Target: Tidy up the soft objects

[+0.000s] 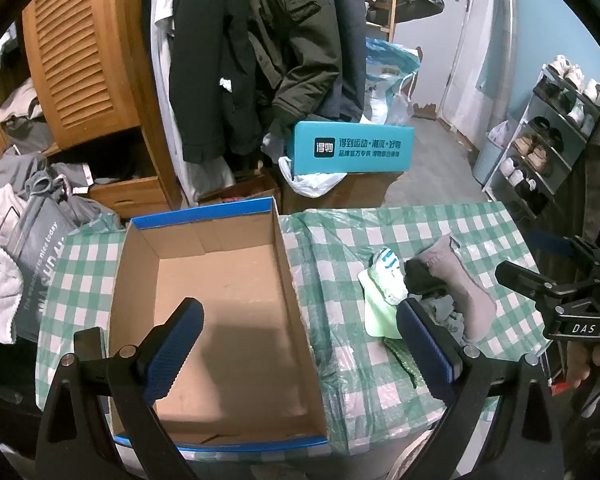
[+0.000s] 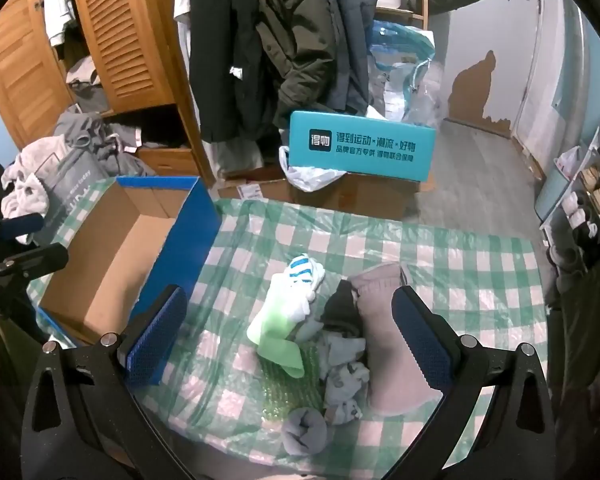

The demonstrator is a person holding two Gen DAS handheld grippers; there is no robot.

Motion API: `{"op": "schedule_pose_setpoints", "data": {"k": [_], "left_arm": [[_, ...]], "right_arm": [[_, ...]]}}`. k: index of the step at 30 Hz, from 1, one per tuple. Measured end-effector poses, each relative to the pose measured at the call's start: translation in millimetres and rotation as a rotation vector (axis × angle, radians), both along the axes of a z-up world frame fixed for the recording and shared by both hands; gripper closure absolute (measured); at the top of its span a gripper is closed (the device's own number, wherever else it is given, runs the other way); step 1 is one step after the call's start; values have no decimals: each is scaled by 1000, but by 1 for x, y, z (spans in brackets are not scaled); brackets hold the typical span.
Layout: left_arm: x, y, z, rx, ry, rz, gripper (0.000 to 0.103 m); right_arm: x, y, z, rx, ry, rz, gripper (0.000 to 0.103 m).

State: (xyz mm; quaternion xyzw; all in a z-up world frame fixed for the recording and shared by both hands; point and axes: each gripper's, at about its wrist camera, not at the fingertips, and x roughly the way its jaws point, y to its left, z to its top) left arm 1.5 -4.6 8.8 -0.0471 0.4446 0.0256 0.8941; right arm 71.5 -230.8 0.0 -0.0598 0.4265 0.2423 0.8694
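An open cardboard box (image 1: pixel 220 304) with blue outer walls stands on the green-checked table; nothing shows inside it. It also shows in the right wrist view (image 2: pixel 100 256). A pile of socks lies to its right: a white sock with blue stripes (image 2: pixel 302 284), a light green sock (image 2: pixel 276 332), a black sock (image 2: pixel 340 308), a pinkish-grey sock (image 2: pixel 384 340), grey socks (image 2: pixel 344 364) and a rolled grey sock (image 2: pixel 304 432). My left gripper (image 1: pixel 300 344) is open above the box. My right gripper (image 2: pixel 288 340) is open above the sock pile, holding nothing.
The checked tablecloth (image 2: pixel 460 272) has a plastic cover. Behind the table stand a teal box (image 2: pixel 360 148) on cardboard cartons, hanging coats (image 2: pixel 280 40) and a wooden wardrobe (image 1: pixel 80 60). A grey bag with clothes (image 1: pixel 32 248) sits left. A shoe rack (image 1: pixel 548 132) stands right.
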Motion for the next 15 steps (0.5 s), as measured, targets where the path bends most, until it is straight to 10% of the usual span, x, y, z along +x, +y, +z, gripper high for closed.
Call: {"op": "schedule_pose_setpoints", "data": {"k": [15], "left_arm": [[-3,0,-2,-34,1,1,4]], "right_arm": [[0,1,0,0,5,1,2]]}}
